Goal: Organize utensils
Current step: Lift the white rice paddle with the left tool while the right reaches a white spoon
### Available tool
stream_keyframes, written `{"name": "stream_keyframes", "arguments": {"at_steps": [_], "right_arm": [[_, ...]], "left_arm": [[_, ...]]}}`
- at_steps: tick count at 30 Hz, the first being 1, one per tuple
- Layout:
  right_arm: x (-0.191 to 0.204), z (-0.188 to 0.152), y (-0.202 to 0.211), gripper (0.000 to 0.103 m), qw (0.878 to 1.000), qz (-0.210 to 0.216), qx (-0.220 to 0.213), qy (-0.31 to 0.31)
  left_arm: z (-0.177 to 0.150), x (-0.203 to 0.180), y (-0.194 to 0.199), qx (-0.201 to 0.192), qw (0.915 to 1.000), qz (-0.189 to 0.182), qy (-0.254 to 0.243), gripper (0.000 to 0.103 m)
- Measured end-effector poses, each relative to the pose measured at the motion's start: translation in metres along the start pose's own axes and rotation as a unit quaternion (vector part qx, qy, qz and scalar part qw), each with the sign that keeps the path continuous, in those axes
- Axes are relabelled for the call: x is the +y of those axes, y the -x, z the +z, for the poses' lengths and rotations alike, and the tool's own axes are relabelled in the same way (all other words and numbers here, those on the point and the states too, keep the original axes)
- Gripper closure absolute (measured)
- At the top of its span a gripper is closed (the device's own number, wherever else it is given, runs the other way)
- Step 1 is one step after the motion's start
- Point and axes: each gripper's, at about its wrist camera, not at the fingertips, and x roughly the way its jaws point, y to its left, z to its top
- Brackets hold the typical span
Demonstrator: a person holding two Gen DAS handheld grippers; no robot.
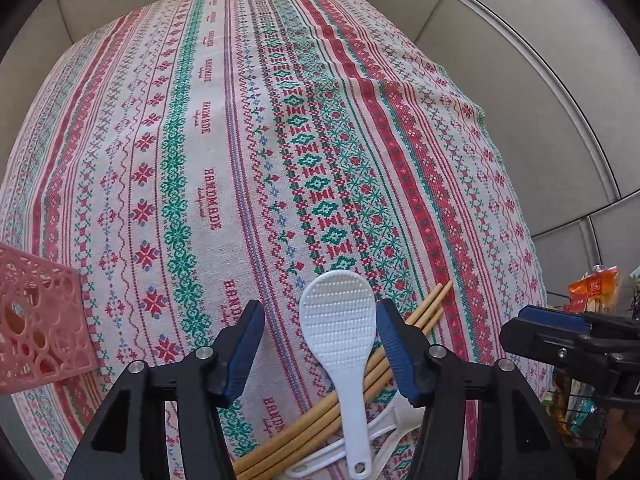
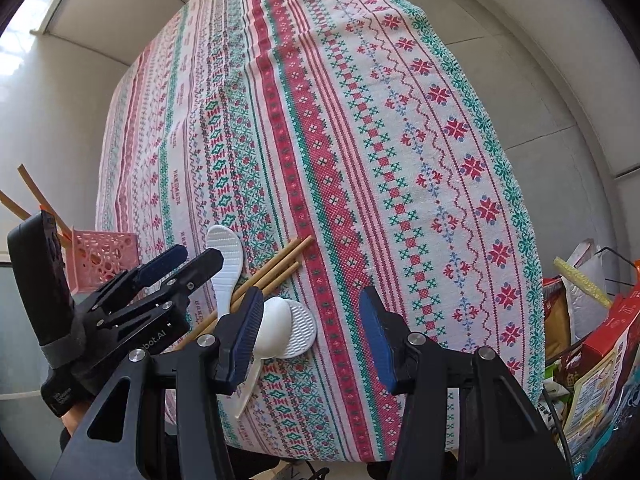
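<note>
A white rice paddle (image 1: 340, 320) lies on several wooden chopsticks (image 1: 424, 308) near the table's front edge; more white spoons (image 1: 384, 428) lie under them. My left gripper (image 1: 320, 340) is open, its jaws either side of the paddle, above it. In the right wrist view the paddle (image 2: 226, 256), chopsticks (image 2: 280, 266) and two white spoons (image 2: 288, 328) lie left of my open, empty right gripper (image 2: 310, 340). The left gripper (image 2: 180, 264) shows there too. A pink perforated basket (image 1: 36, 320) stands at the left; it also shows in the right wrist view (image 2: 104, 258).
A patterned tablecloth (image 1: 240, 140) covers the table. The right gripper (image 1: 560, 332) shows at the right of the left wrist view. Snack packets and boxes (image 2: 592, 340) are stacked beside the table's right edge. Chopsticks (image 2: 36, 200) stick up at the far left.
</note>
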Motion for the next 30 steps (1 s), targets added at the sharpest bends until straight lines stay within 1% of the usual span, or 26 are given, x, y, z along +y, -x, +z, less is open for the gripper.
{"name": "stream_keyframes", "arguments": {"at_steps": [2, 5, 6, 7, 8, 11, 14, 18, 23, 25, 27, 30], "right_arm": [[-0.002, 0.001, 0.000, 0.050, 1.000, -0.002, -0.001, -0.003], [-0.008, 0.003, 0.002, 0.050, 1.000, -0.005, -0.005, -0.012], [-0.010, 0.003, 0.003, 0.050, 1.000, -0.006, -0.005, -0.014], [-0.011, 0.003, 0.003, 0.050, 1.000, -0.008, -0.005, -0.015], [-0.012, 0.003, 0.002, 0.050, 1.000, -0.010, -0.003, -0.016], [-0.012, 0.002, -0.001, 0.050, 1.000, -0.011, 0.005, -0.013], [-0.008, -0.001, -0.002, 0.050, 1.000, -0.011, 0.010, -0.004], [0.002, -0.003, -0.006, 0.050, 1.000, -0.003, 0.017, 0.005], [0.016, -0.009, -0.017, 0.051, 0.999, 0.020, 0.043, 0.019], [0.022, -0.012, -0.022, 0.052, 0.998, 0.024, 0.051, 0.025], [0.026, -0.015, -0.025, 0.058, 0.998, 0.023, 0.055, 0.029], [0.035, -0.019, -0.029, 0.061, 0.997, 0.017, 0.059, 0.039]], "left_arm": [[0.001, -0.010, -0.008, 0.005, 0.9996, 0.027, -0.002, 0.045], [0.003, -0.029, -0.015, 0.003, 0.9974, 0.067, -0.025, 0.046], [0.003, -0.034, -0.017, 0.002, 0.9962, 0.081, -0.031, 0.047], [0.002, -0.039, -0.018, -0.002, 0.9948, 0.094, -0.041, 0.052], [0.002, -0.040, -0.018, -0.006, 0.9949, 0.090, -0.045, 0.057], [0.001, -0.039, -0.017, -0.009, 0.9955, 0.083, -0.045, 0.057], [-0.002, -0.030, -0.009, -0.017, 0.9964, 0.077, -0.031, 0.057], [-0.007, -0.016, 0.016, -0.045, 0.9964, 0.070, -0.018, 0.057], [-0.018, -0.005, 0.045, -0.077, 0.9947, 0.067, -0.015, 0.057], [-0.021, -0.001, 0.053, -0.087, 0.9937, 0.069, -0.016, 0.057], [-0.026, 0.003, 0.062, -0.096, 0.9929, 0.070, -0.014, 0.057], [-0.028, 0.010, 0.071, -0.103, 0.9923, 0.068, -0.012, 0.057]]}}
